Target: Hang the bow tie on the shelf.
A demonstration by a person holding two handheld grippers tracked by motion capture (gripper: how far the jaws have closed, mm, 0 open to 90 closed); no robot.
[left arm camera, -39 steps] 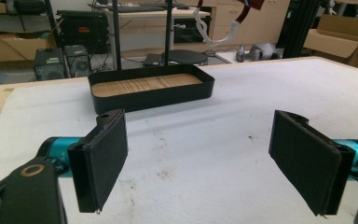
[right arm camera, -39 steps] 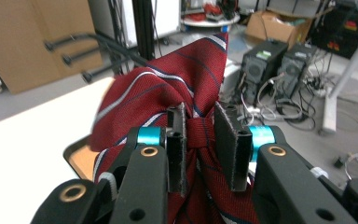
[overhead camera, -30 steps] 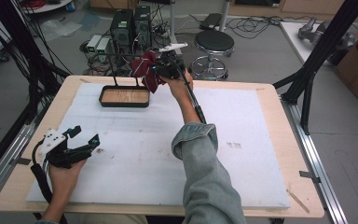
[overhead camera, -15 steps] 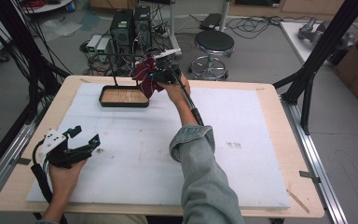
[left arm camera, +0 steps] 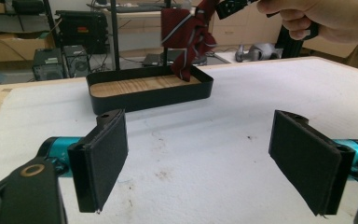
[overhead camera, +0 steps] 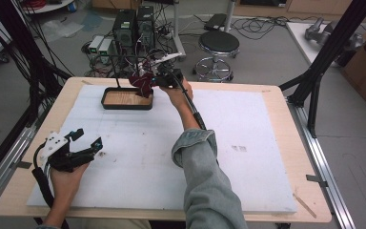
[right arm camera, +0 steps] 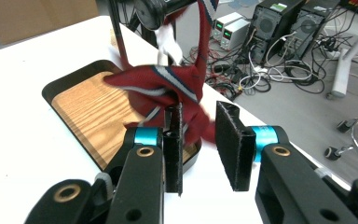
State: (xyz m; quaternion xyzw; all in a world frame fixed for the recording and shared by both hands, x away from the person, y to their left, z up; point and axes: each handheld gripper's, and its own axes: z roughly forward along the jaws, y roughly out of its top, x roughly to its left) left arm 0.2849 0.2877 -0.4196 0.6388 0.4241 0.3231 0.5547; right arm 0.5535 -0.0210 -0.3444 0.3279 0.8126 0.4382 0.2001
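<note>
A dark red tie point(overhead camera: 140, 83) with grey and white stripes hangs bunched over the black wooden-bottomed tray point(overhead camera: 124, 99) at the far left of the table. My right gripper point(overhead camera: 158, 80) holds it there. In the right gripper view the jaws stand a narrow gap apart, with a fold of the tie point(right arm camera: 186, 88) pressed between their tips, and one strip runs up past a black bar point(right arm camera: 161, 8). My left gripper point(overhead camera: 86, 143) rests near the front left corner, wide open with nothing between its pads point(left arm camera: 105, 161). From there the tie point(left arm camera: 184, 39) dangles onto the tray point(left arm camera: 149, 93).
A thin black rack point(overhead camera: 119, 67) stands behind the tray at the table's far edge. White foam sheet point(overhead camera: 248, 143) covers the wooden table. Computers, cables and a stool point(overhead camera: 218, 45) sit on the floor beyond.
My right gripper has carried the tie a little left and down, from beside the tray to over its right end. The left gripper has stayed put.
</note>
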